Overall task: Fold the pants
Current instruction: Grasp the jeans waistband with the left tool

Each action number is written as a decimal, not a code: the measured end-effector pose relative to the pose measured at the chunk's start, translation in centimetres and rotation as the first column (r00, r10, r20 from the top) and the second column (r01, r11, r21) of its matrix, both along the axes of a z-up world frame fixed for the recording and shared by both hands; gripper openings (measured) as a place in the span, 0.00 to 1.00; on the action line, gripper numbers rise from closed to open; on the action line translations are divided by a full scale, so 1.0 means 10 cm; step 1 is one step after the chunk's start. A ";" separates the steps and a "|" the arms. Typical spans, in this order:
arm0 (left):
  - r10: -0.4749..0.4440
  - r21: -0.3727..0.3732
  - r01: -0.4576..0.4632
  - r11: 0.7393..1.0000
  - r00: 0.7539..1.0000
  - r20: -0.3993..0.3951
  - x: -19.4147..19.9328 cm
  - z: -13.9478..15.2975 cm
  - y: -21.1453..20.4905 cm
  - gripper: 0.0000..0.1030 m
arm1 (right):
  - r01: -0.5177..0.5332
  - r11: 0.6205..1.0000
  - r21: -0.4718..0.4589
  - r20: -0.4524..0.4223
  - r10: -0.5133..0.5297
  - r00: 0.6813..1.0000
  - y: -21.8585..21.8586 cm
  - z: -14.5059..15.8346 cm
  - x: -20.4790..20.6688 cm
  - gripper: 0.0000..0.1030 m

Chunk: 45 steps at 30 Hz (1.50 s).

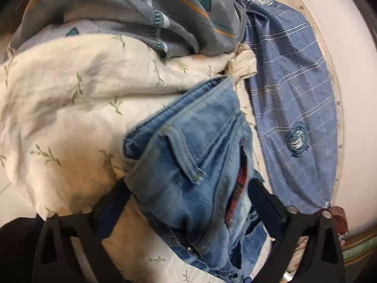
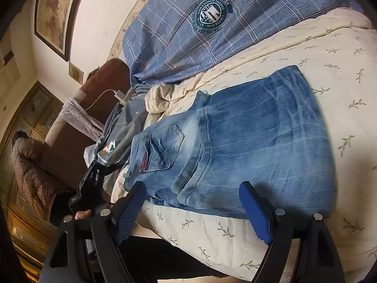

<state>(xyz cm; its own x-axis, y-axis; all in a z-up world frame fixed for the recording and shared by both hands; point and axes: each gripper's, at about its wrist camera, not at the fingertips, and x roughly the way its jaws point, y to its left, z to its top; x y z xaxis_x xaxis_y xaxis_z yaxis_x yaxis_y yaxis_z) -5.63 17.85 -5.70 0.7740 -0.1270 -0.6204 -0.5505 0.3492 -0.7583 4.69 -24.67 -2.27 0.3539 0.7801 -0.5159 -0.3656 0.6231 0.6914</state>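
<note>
**Denim pants on a bed, both claws spread wide around them**

Nearest in the left wrist view, the left claw (image 1: 190, 202) stands apart, one finger on each side of the waistband end of the blue jeans (image 1: 195, 160), straddling the cloth without visibly pinching it. In the right wrist view, the right claw (image 2: 193, 210) is likewise apart, hovering over the near edge of the jeans (image 2: 247, 151), which lie folded lengthwise and fairly flat on a cream leaf-print bedspread (image 2: 318, 54). Beyond them lies a blue plaid pillow (image 2: 188, 23). A rumpled grey garment (image 1: 141, 11) is heaped close to the waistband.

The risks, as a judgement: a claw closing now could catch the loose bedspread together with the denim, dragging it into the fold. Gripping only the top layer would let the stacked legs slide apart. The waistband sits close to the bed's edge, so a pull that way could tip the pants off.
</note>
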 end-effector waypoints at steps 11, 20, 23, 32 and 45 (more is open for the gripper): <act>-0.043 0.108 0.053 0.993 0.995 -0.087 0.09 0.05 -0.03 0.37 | -0.014 1.000 -0.006 -0.016 0.014 1.000 0.07 -0.03 0.02 0.81; -0.069 0.206 0.087 0.975 0.993 -0.094 0.13 0.01 -0.12 0.52 | -0.126 0.976 0.180 -0.132 0.151 0.980 0.68 0.30 0.34 0.81; -0.070 0.204 0.087 0.975 0.994 -0.089 0.13 0.01 -0.11 0.52 | -0.142 0.981 0.129 -0.227 0.169 0.959 1.09 0.14 0.56 0.82; -0.101 0.227 0.122 0.966 0.990 -0.100 0.18 0.01 -0.11 0.52 | -0.185 0.980 -0.073 -0.339 0.150 0.929 1.58 0.10 0.76 0.81; -0.117 0.234 0.140 0.962 0.987 -0.111 0.20 0.02 -0.11 0.52 | -0.187 0.977 -0.105 -0.304 0.148 0.941 2.05 0.17 0.95 0.85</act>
